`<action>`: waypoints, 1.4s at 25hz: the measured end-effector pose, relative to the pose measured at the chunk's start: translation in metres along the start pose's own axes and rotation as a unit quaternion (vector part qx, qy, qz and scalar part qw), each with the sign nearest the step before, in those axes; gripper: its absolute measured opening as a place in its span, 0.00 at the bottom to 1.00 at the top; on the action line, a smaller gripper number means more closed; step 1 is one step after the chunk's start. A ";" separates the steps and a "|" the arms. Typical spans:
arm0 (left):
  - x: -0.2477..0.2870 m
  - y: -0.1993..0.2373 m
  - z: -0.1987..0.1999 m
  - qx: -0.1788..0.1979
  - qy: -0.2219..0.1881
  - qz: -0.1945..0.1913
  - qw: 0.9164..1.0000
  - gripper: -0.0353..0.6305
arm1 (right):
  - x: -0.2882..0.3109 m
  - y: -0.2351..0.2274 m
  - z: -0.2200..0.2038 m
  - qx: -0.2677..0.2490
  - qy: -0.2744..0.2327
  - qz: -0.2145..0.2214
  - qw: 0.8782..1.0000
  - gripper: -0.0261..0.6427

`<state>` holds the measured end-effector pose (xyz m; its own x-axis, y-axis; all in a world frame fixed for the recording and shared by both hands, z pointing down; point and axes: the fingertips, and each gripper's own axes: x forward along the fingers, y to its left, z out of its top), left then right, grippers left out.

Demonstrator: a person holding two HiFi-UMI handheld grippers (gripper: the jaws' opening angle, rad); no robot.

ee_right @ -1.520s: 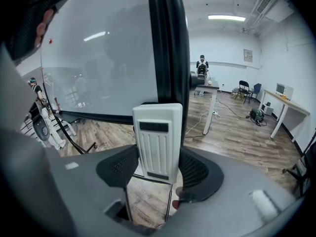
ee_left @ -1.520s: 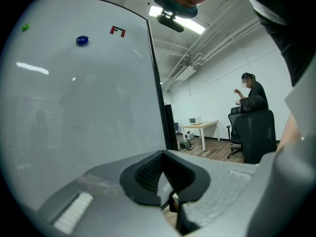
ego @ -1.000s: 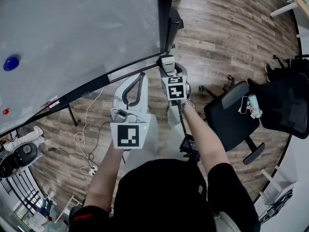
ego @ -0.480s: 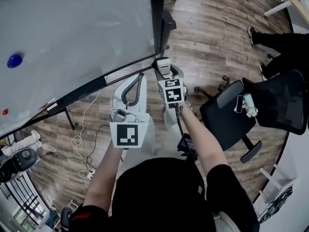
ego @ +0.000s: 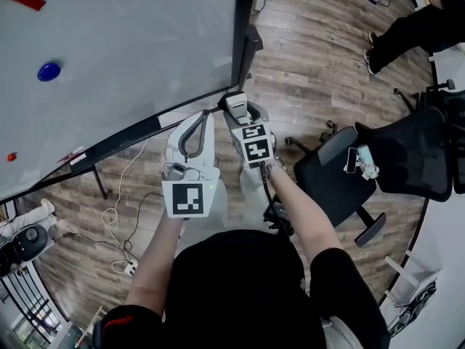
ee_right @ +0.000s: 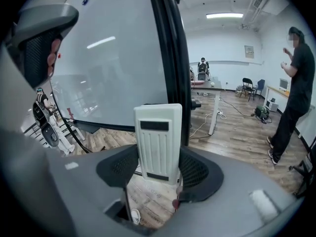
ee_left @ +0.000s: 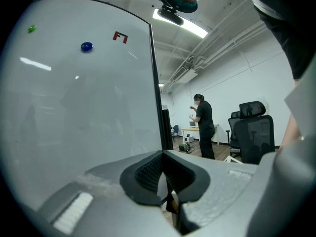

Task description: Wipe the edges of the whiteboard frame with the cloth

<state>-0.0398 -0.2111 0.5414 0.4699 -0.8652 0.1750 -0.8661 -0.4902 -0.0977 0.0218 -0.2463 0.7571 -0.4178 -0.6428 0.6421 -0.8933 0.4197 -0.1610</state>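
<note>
The right gripper [ego: 237,109] is pinching a white ribbed block [ee_right: 158,141] between its two jaws, gripping it by its long sides so that it is standing upright above the dark pads. In the right gripper view the block is sitting directly in front of the black frame [ee_right: 169,58] of the whiteboard [ego: 131,49], at the frame's upright right-hand edge. In the head view the block [ego: 235,105] is lying just below the board's lower right corner, where that upright edge is meeting the bottom rail; whether it is touching the frame cannot be told.

The left gripper [ego: 206,115] is hovering just beside the right one, its jaws pressed together at the tips with nothing between them. It is pointing at the bottom rail, and in its own view the frame [ee_left: 155,83] is rising straight ahead of the closed tips.

A blue magnet [ego: 49,71] is sticking to the board's face. A black office chair [ego: 341,177] is standing on the wooden floor [ego: 320,57] to the person's right, and another person [ee_right: 296,93] is standing further off
</note>
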 end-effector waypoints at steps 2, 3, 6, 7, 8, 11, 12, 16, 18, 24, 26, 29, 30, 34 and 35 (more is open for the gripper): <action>-0.002 0.002 0.002 -0.007 -0.003 0.005 1.000 0.06 | -0.005 0.003 0.006 -0.003 -0.004 0.006 1.000 0.43; -0.002 0.002 0.003 -0.010 -0.004 0.007 1.000 0.06 | -0.008 0.005 0.009 -0.007 -0.007 0.008 1.000 0.43; -0.005 0.004 0.008 -0.004 -0.012 0.008 1.000 0.06 | -0.015 0.010 0.017 -0.018 -0.014 0.014 1.000 0.43; -0.005 0.004 0.010 0.001 -0.015 0.008 1.000 0.06 | -0.017 0.011 0.020 -0.022 -0.016 0.016 1.000 0.43; -0.006 0.005 0.012 0.003 -0.017 0.009 1.000 0.06 | -0.020 0.012 0.023 -0.025 -0.018 0.018 0.999 0.43; -0.010 0.007 0.014 -0.006 -0.018 0.013 1.000 0.06 | -0.030 0.014 0.030 -0.029 -0.024 0.022 0.999 0.43; -0.012 0.008 0.015 -0.007 -0.018 0.015 1.000 0.06 | -0.033 0.015 0.033 -0.030 -0.026 0.024 0.999 0.43; -0.017 0.009 0.021 -0.005 -0.024 0.017 1.000 0.06 | -0.048 0.021 0.046 -0.044 -0.036 0.031 0.998 0.43; -0.019 0.009 0.023 -0.015 -0.027 0.020 0.999 0.06 | -0.054 0.024 0.053 -0.052 -0.042 0.035 0.997 0.43; -0.028 0.011 0.028 -0.018 -0.035 0.032 0.999 0.06 | -0.072 0.040 0.075 -0.072 -0.067 0.049 0.994 0.43; -0.033 0.014 0.032 -0.014 -0.040 0.039 0.998 0.06 | -0.080 0.045 0.084 -0.075 -0.078 0.053 0.993 0.43; -0.041 0.021 0.038 -0.011 -0.043 0.049 0.998 0.06 | -0.092 0.051 0.096 -0.074 -0.093 0.058 0.991 0.43; -0.044 0.024 0.039 -0.010 -0.044 0.052 0.998 0.06 | -0.096 0.054 0.101 -0.075 -0.099 0.059 0.991 0.43; -0.055 0.037 0.045 -0.007 -0.047 0.068 0.997 0.06 | -0.112 0.065 0.122 -0.083 -0.126 0.067 0.986 0.43; -0.057 0.039 0.047 -0.006 -0.049 0.072 0.996 0.06 | -0.116 0.066 0.127 -0.083 -0.133 0.069 0.985 0.43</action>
<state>-0.0927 -0.1860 0.4820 0.3539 -0.9331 0.0639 -0.9278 -0.3588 -0.1024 -0.0099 -0.2251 0.5769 -0.5812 -0.7090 0.3994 -0.7953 0.5988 -0.0943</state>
